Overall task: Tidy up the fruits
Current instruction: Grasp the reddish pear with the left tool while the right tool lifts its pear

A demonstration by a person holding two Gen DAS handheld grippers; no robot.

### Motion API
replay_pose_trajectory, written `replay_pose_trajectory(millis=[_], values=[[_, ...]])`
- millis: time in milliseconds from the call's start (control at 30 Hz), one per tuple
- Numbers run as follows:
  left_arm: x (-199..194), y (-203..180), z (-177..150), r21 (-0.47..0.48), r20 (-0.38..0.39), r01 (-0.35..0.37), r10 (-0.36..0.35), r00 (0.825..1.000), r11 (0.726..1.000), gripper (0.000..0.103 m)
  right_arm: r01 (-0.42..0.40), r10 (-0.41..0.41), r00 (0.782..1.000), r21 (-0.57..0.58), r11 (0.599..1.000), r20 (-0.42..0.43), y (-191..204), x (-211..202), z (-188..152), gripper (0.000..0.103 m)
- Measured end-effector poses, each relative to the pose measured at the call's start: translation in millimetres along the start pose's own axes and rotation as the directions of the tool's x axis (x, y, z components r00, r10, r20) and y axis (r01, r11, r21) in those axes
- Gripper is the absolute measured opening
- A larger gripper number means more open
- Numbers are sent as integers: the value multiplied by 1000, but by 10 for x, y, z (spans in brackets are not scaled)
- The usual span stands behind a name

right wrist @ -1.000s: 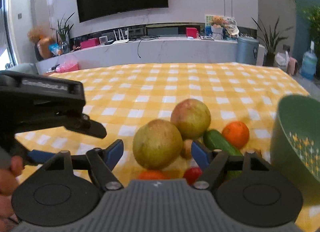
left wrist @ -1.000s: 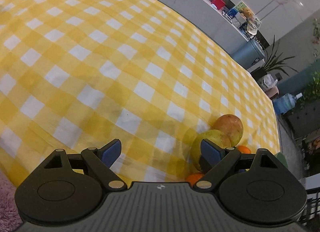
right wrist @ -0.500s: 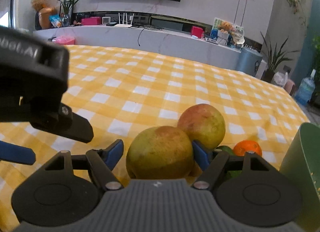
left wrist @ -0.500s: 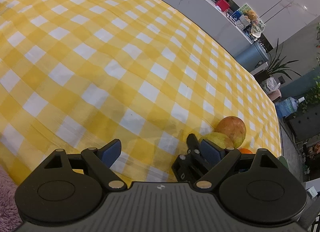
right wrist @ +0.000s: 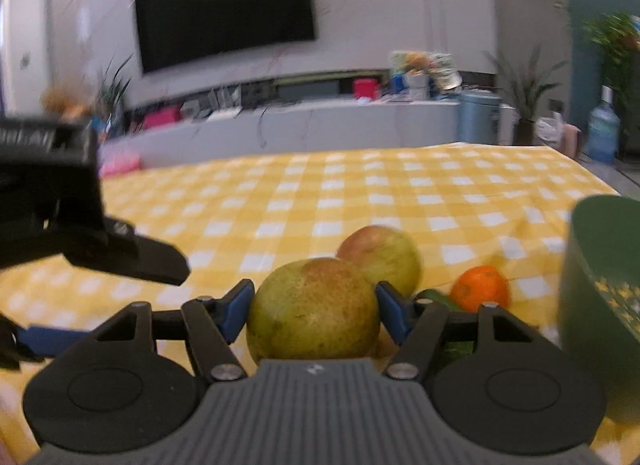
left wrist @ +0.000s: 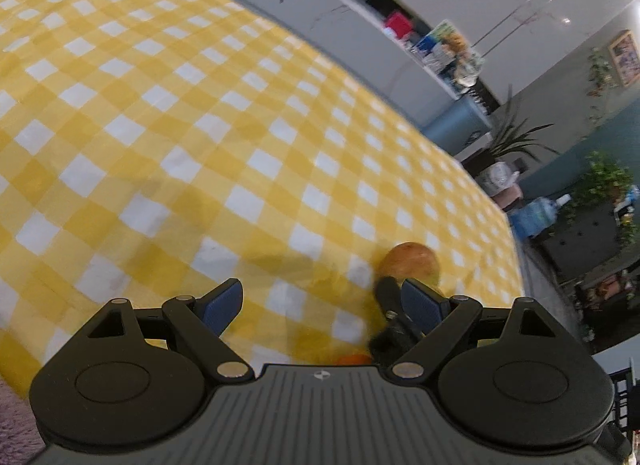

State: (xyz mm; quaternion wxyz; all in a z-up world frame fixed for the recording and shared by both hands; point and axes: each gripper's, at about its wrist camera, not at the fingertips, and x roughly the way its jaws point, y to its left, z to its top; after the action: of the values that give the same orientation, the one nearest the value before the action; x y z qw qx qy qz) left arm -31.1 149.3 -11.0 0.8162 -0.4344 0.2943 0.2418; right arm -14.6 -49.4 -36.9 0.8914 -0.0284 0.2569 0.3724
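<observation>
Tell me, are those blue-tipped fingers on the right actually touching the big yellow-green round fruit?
Touching. In the right wrist view, both blue fingers press the sides of the big yellow-green round fruit, with no gap visible on either side.

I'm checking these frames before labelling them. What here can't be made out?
- Right wrist view: the cucumber is mostly behind the right tool; whether the pads press the green-yellow fruit is unclear.
- Right wrist view: the green bowl is cut by the right edge, its contents unseen.
- Left wrist view: the orange is a sliver behind the left tool.
- Both views: shelf items are motion-blurred.
</observation>
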Motion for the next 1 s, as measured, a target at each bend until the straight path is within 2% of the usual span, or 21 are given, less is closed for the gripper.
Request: replay_pose_trajectory(millis=[100, 233, 267, 333, 400, 533, 600, 667, 733, 800, 867, 933, 1000], values=[[-10, -57, -43, 29, 22, 43, -44, 999, 999, 103, 4, -6, 998, 41, 999, 66, -128, -195, 28, 64], [8, -214, -133, 137, 43, 80, -86, 995, 987, 103, 14, -23, 994, 86, 996, 109, -305, -427, 52, 64], [24, -274, -163, 180, 49, 61, -71, 996, 982, 103, 23, -34, 993, 94, 995, 116, -350, -482, 53, 64], [74, -385, -222, 252, 57, -22, 8, 998, 967, 103, 33, -48, 990, 112, 993, 131, -429, -599, 26, 64], [101, -443, -284, 303, 96, -56, 28, 995, 951, 103, 38, -57, 987, 124, 992, 149, -525, -709, -15, 64], [151, -593, -384, 419, 141, -66, 7, 990, 905, 103, 51, -73, 982, 131, 990, 173, -683, -875, -63, 64], [156, -692, -454, 493, 152, -47, -33, 988, 869, 103, 57, -83, 981, 146, 988, 177, -742, -920, -50, 64], [171, -817, -520, 570, 163, -39, -66, 984, 821, 103, 36, -73, 979, 191, 981, 191, -826, -962, -37, 64], [223, -935, -544, 604, 168, -41, -77, 983, 796, 103, 1, -51, 977, 231, 973, 209, -917, -1016, -45, 64], [286, -1006, -500, 574, 177, -18, -103, 979, 819, 103, -17, -41, 974, 252, 968, 222, -974, -1072, -37, 64], [396, -1098, -428, 573, 164, 8, -125, 979, 820, 103, -30, -37, 970, 272, 962, 238, -1034, -1131, -18, 64], [561, -1191, -356, 578, 155, -22, -83, 984, 816, 103, -42, -37, 966, 300, 953, 254, -1083, -1183, 1, 64], [758, -1226, -287, 557, 129, -39, -40, 991, 829, 103, -55, -35, 964, 328, 943, 264, -1124, -1217, 12, 64]])
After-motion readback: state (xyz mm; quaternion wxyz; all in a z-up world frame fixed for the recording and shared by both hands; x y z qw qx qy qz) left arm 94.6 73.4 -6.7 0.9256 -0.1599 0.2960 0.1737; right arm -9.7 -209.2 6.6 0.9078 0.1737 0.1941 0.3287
